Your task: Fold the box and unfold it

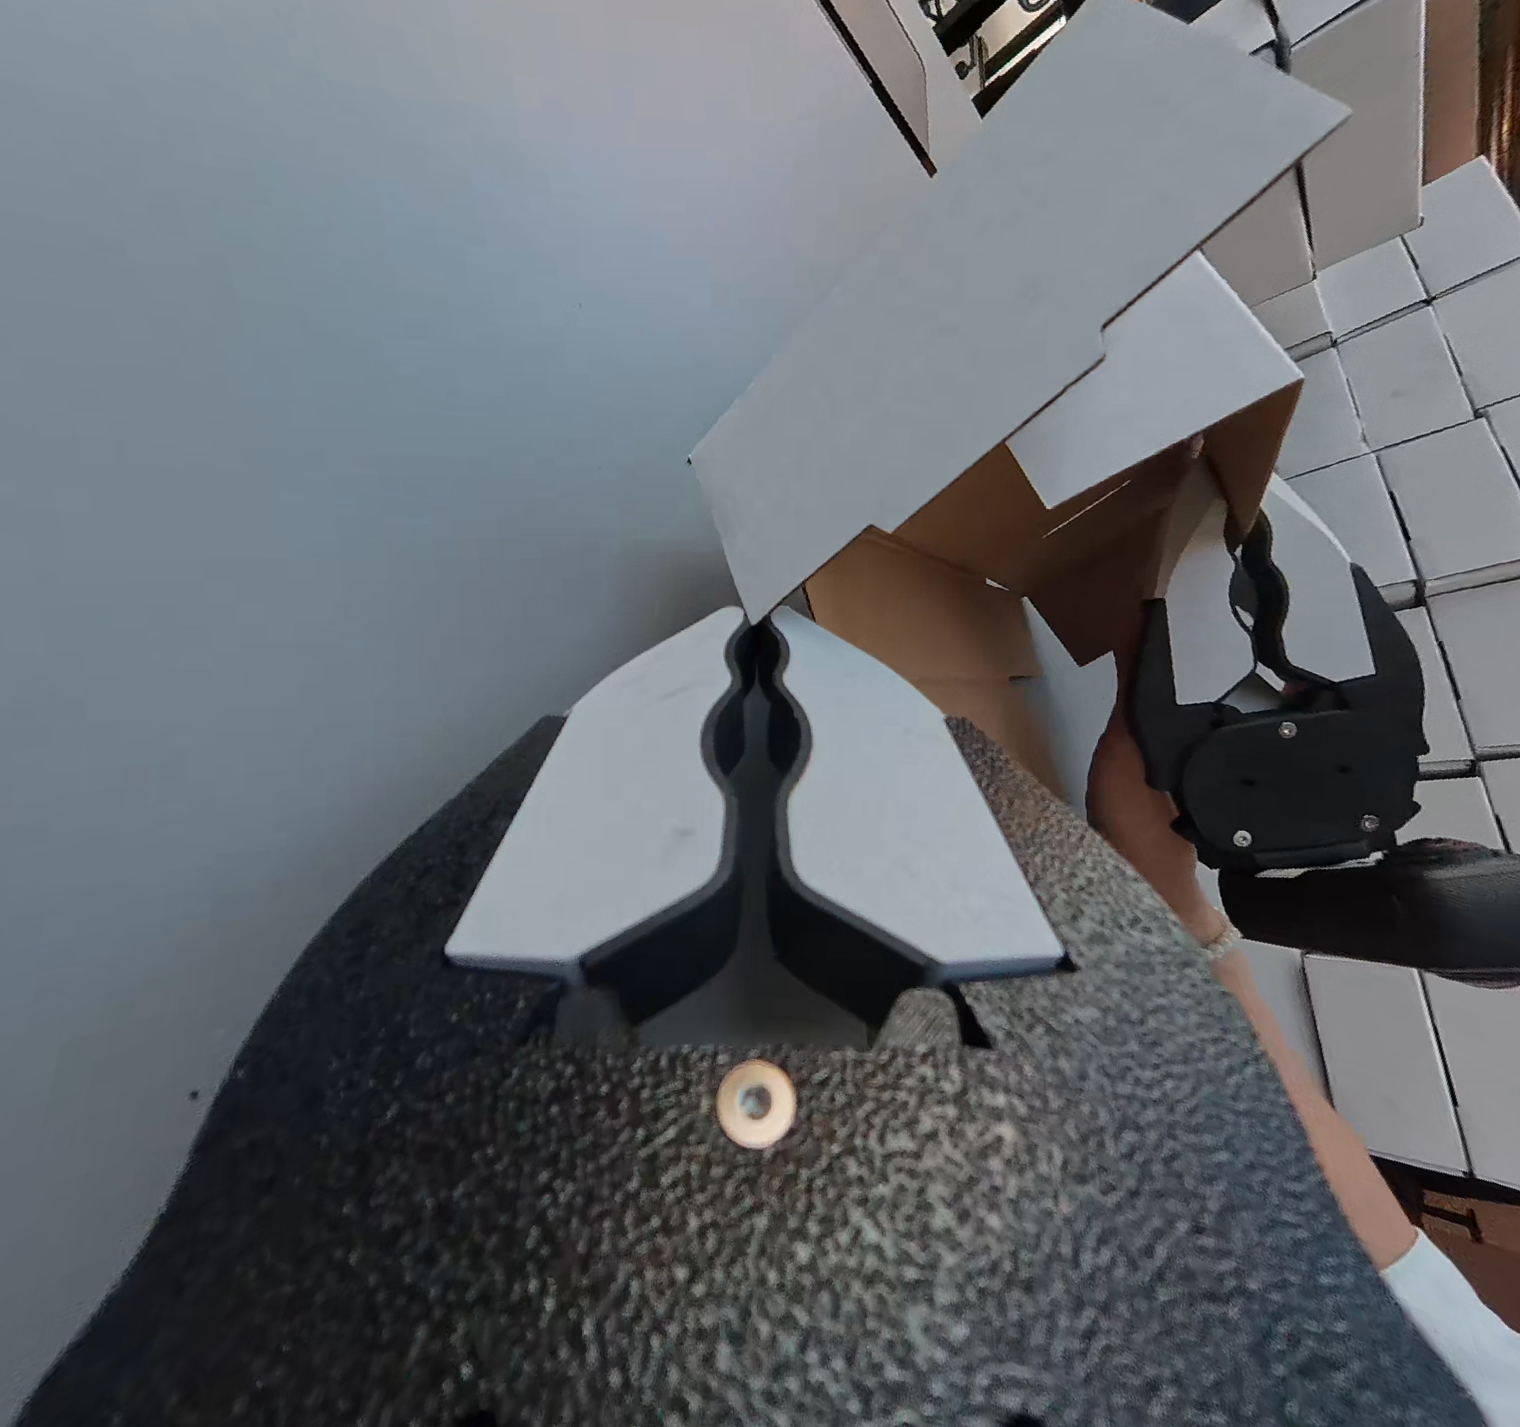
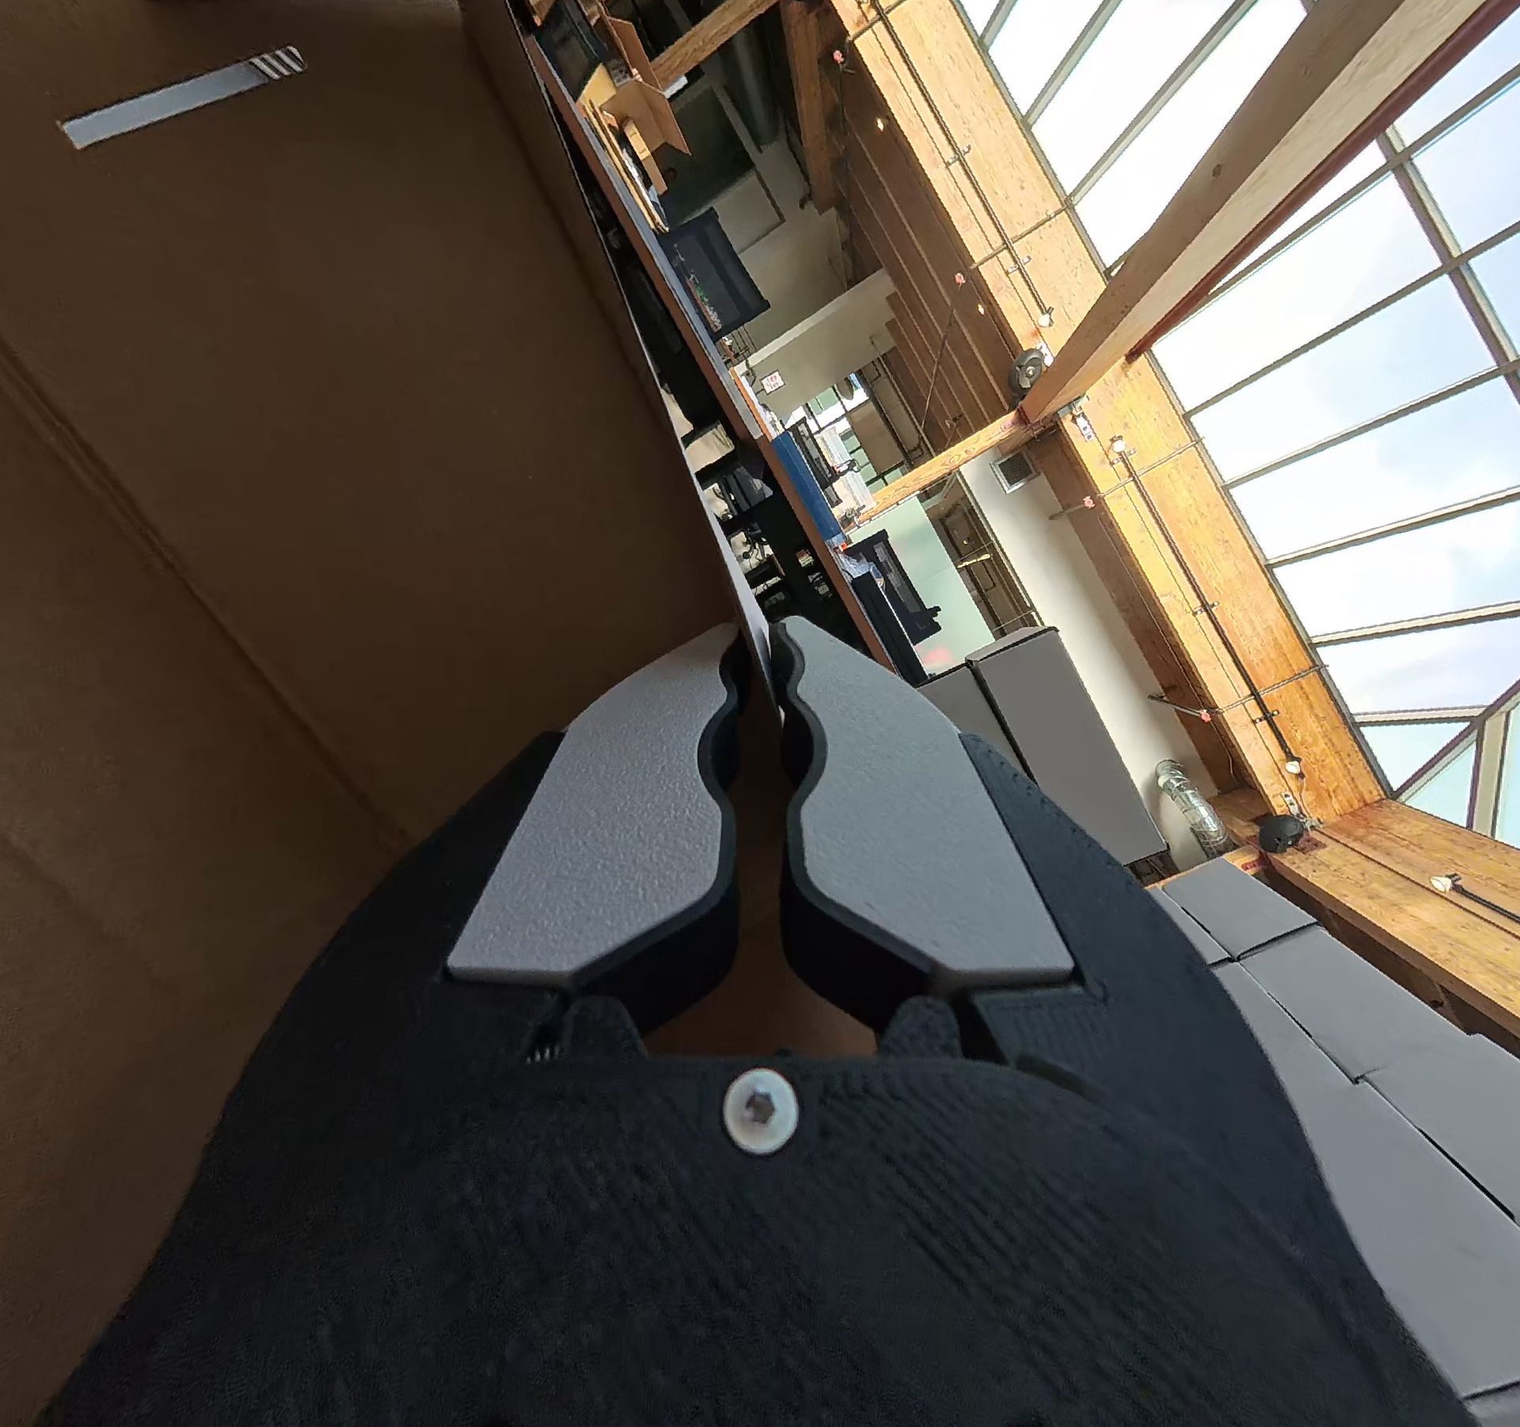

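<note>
Daylight pours through a big gridded window (image 2: pixel 1349 368) framed by wooden beams (image 2: pixel 1234 179), above a plain grey wall (image 1: pixel 329 318).

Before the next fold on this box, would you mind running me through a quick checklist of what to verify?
1. Left gripper pinching the box: ok, its jaws are shut on the corner of a white flap.
2. Right gripper holding a panel: ok, its jaws are closed on the edge of a brown wall.
3. Box held off any surface: ok, it hangs between the two grippers.
4. Box state: not ok for folded, flaps stand open and the brown inside shows.
5. Stacked white boxes clear of the held box: cannot tell, they lie close behind it.
6. Grip firmness: cannot tell.
</note>
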The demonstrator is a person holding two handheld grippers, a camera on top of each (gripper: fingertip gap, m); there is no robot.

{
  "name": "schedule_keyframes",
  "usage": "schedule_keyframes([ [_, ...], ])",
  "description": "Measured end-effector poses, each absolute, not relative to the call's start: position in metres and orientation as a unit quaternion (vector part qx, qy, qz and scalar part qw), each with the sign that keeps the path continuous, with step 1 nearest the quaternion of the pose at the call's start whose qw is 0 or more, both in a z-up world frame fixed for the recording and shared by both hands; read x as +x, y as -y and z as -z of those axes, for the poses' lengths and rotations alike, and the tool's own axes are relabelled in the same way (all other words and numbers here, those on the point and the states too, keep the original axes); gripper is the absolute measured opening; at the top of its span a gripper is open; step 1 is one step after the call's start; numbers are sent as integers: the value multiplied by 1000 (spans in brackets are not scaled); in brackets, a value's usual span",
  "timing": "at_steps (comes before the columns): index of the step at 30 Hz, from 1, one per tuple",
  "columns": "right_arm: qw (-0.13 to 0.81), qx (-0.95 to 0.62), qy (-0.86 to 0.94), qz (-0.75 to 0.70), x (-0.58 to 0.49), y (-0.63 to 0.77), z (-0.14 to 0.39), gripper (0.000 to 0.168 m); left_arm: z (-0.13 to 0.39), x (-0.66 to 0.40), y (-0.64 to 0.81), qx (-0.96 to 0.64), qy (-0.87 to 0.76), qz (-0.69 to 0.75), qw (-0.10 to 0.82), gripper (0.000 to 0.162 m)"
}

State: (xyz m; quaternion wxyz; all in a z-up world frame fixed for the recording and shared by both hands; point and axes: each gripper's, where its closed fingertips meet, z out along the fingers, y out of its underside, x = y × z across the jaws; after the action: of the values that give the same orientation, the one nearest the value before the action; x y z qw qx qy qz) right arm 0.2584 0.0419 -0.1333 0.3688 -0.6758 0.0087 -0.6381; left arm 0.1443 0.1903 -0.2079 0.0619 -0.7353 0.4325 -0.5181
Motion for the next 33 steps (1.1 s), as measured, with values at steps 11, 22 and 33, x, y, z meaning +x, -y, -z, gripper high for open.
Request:
schedule_keyframes([
  [11, 374, -683, -21, 627, 258, -45, 135, 5, 214, 142, -186, -758, -404, 509, 52, 0],
  [22, 374, -682, 2, 629, 252, -51, 136, 7, 215, 149, -199, -759, -426, 474, 134, 0],
  [33, 357, -746, -31, 561, 273, -56, 139, 6, 210, 164, -210, -738, -517, 380, 207, 0],
])
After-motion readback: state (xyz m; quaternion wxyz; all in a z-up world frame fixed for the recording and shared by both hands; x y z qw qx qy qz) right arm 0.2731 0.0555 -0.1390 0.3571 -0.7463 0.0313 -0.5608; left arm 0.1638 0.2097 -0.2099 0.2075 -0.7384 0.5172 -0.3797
